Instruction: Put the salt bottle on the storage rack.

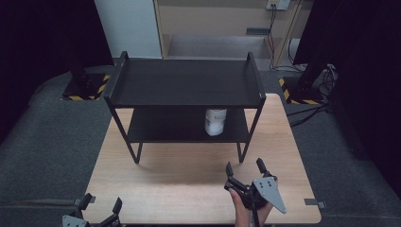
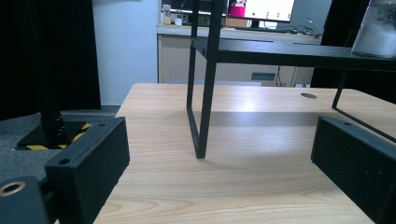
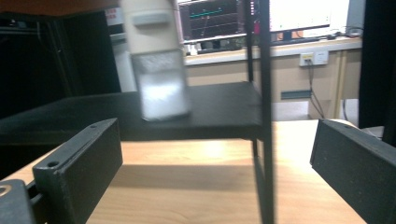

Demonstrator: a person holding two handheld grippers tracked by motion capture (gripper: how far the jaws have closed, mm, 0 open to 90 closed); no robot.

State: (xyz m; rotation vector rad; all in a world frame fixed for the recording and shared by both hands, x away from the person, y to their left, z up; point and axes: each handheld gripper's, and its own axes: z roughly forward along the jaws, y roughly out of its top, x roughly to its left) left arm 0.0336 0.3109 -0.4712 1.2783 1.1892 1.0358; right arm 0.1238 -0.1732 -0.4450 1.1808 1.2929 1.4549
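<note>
Jar stands on the shelf beyond the right claw.

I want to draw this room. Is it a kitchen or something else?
Probably a lab or workshop, not a kitchen. Computer screens with graphs sit on a far desk, black curtains hang around the wooden table, and yellow-and-black warning tape marks stands on the grey floor.

Lab: black curtains, data monitors
</note>
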